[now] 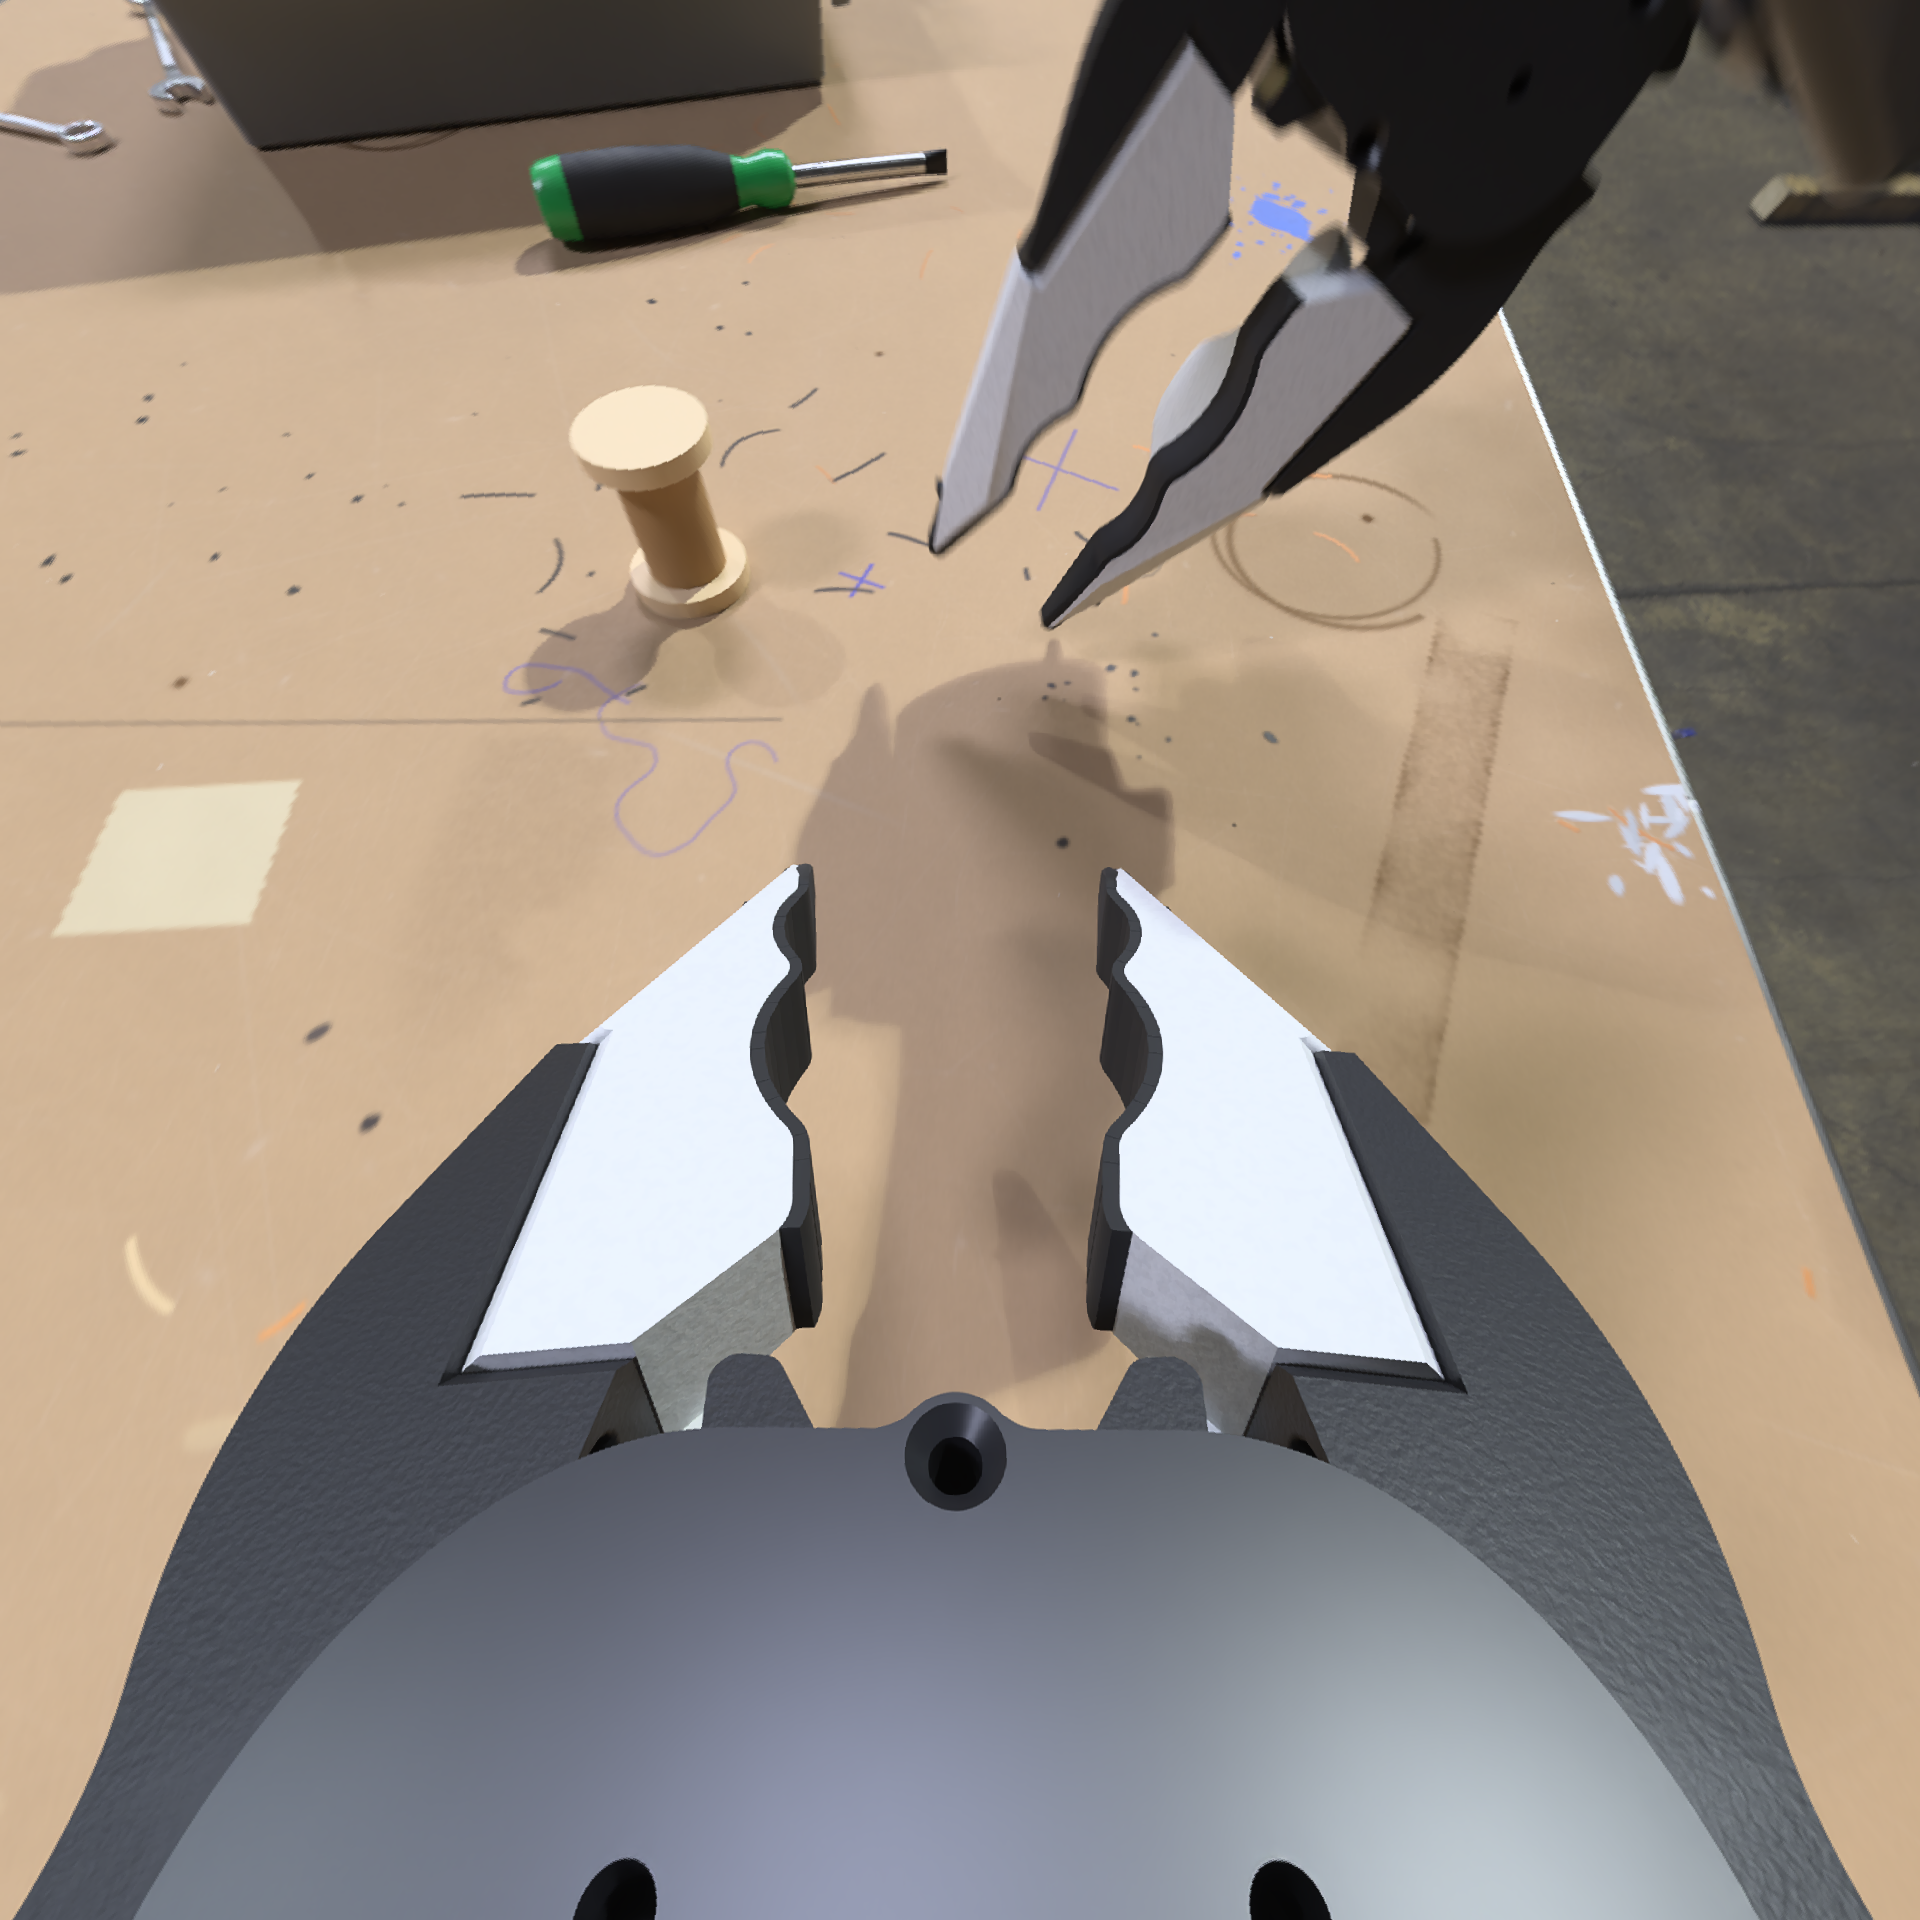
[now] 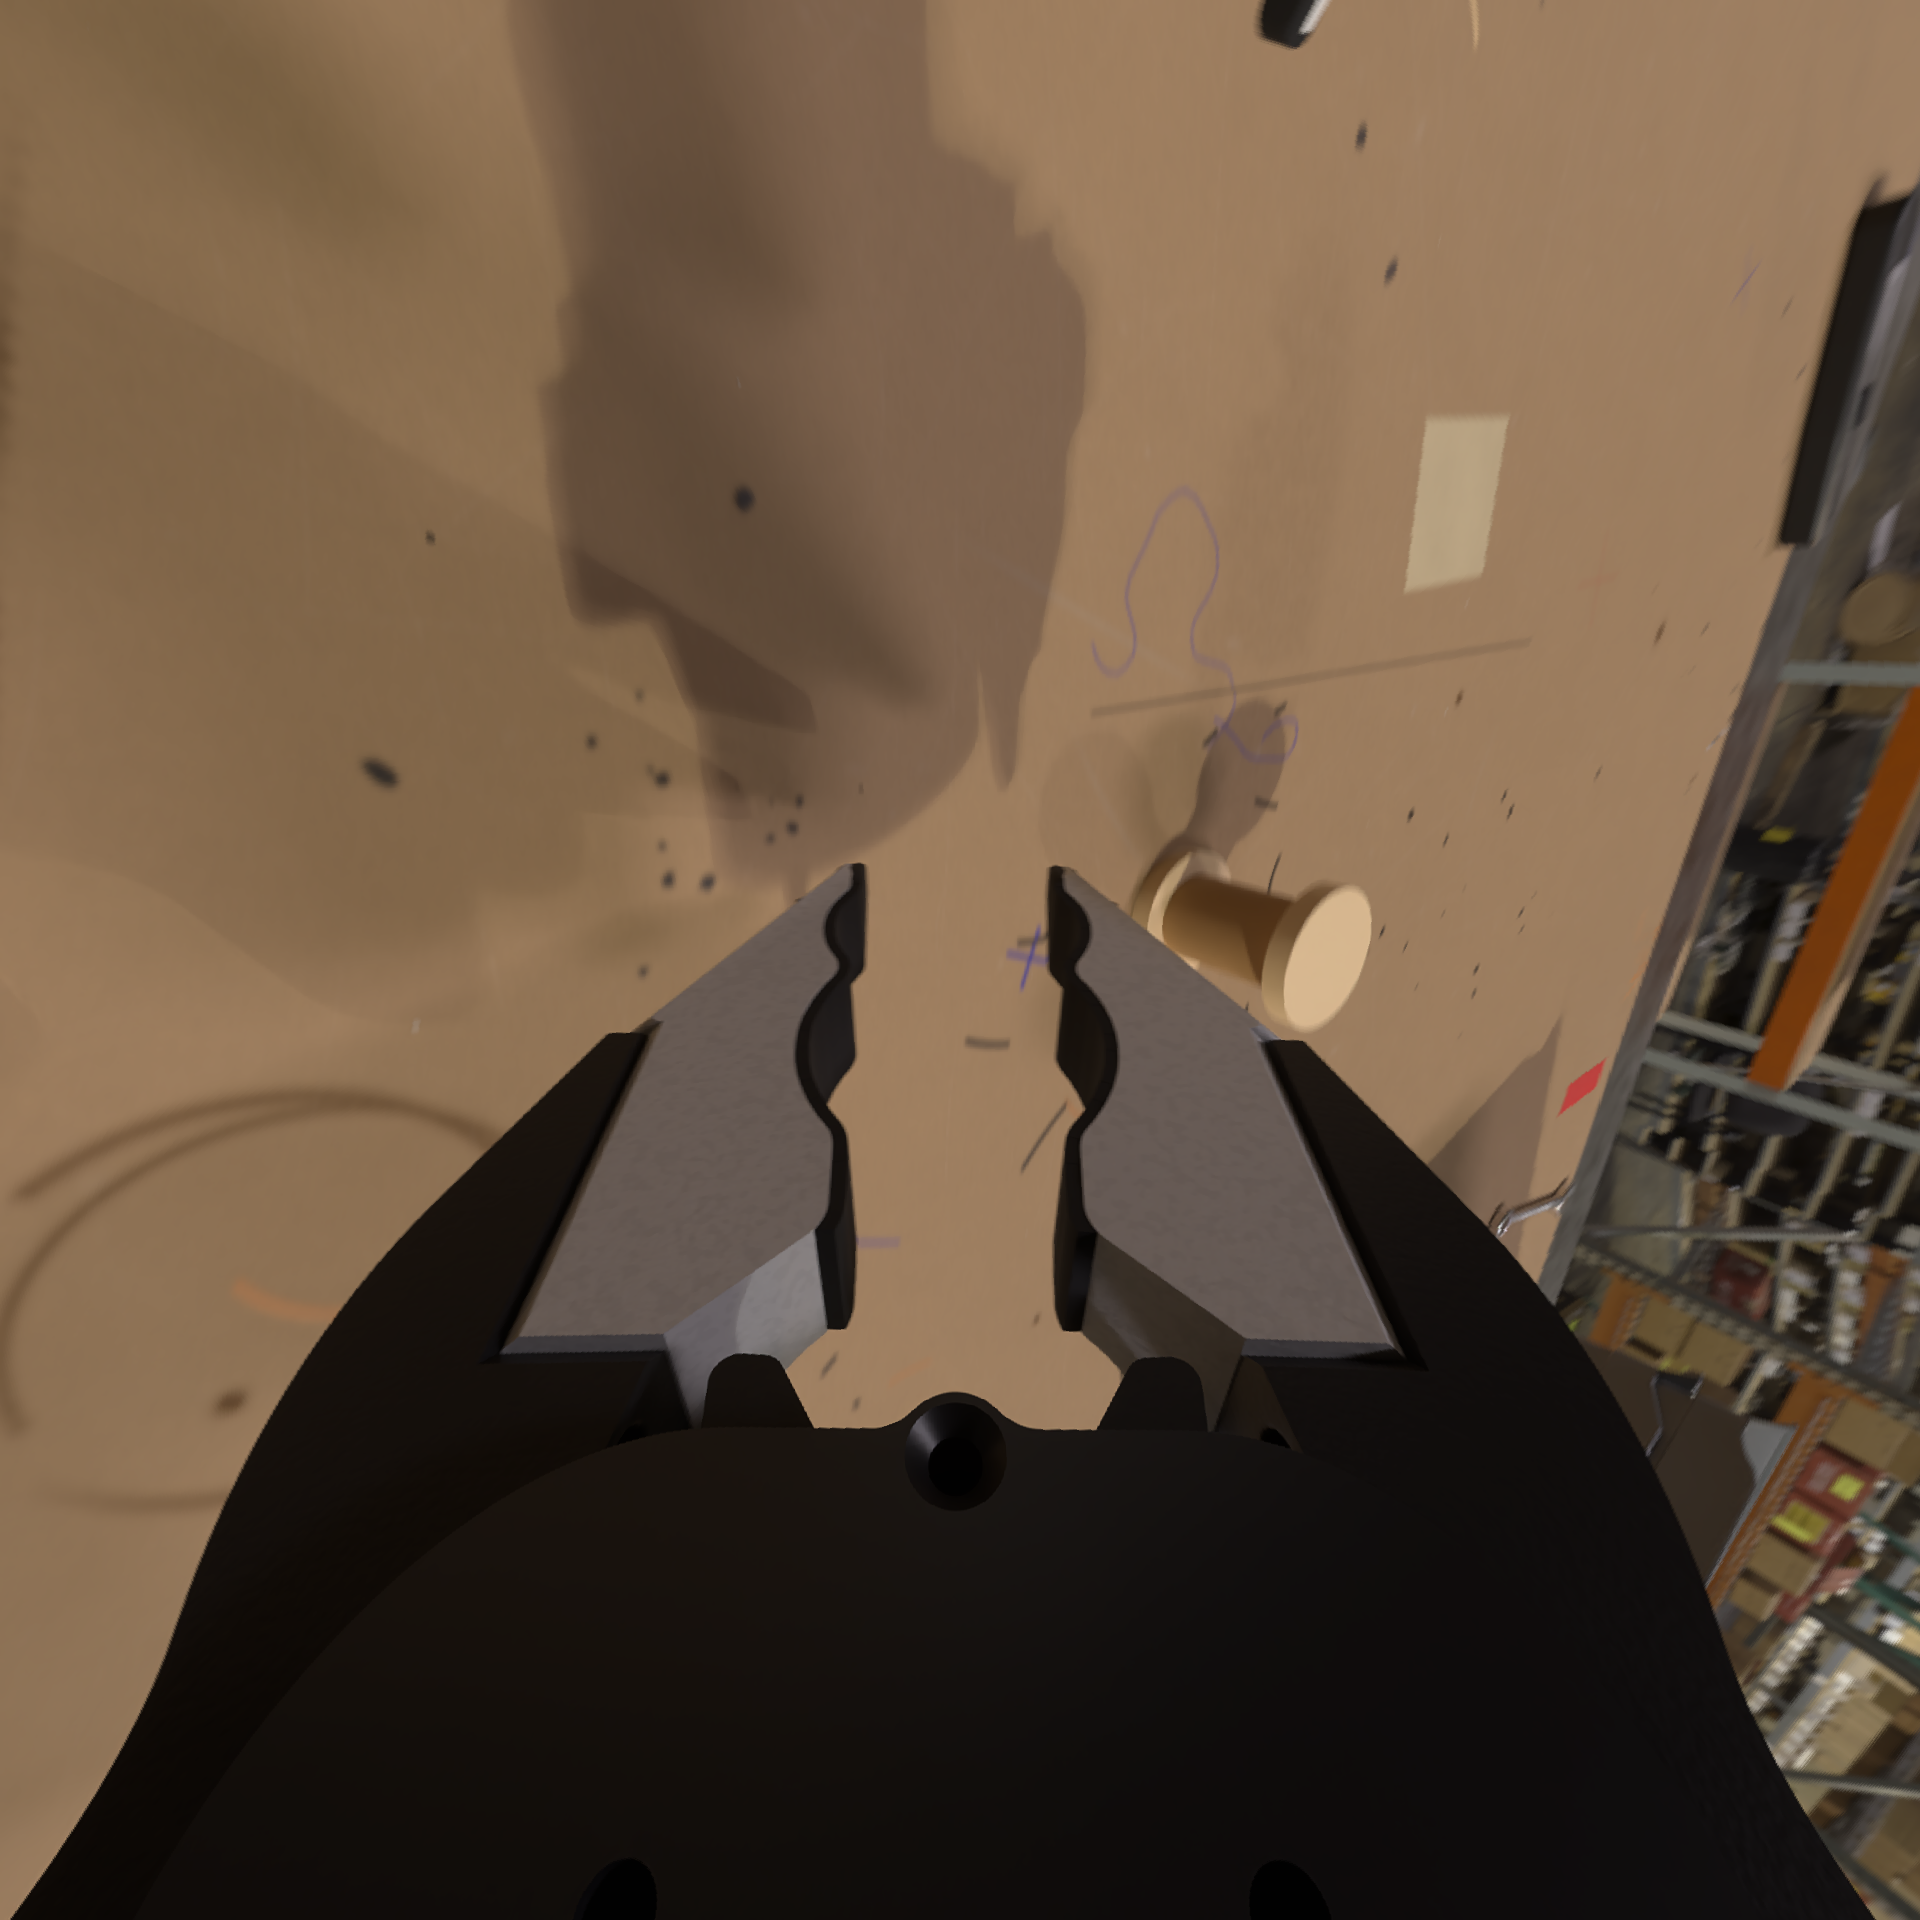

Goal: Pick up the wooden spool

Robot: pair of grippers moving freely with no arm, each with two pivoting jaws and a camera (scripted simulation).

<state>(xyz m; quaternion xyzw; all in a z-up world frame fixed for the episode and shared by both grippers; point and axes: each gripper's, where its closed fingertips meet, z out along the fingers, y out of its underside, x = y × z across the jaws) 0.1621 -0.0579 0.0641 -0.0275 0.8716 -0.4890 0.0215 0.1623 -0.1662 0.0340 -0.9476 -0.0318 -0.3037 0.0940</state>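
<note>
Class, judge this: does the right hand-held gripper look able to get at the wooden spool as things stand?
Probably yes. The right hand-held gripper is open beside the upright wooden spool, apart from it, with only bare tabletop between them. The screwdriver lies farther off.

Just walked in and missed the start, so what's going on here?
Two grippers are over a workbench, and neither holds anything. The spool stands upright on the bench, untouched. The right gripper hangs tilted beside it, fingers apart, tips near the surface. The left gripper sits farther back, also open. A screwdriver lies beyond the spool.
</note>
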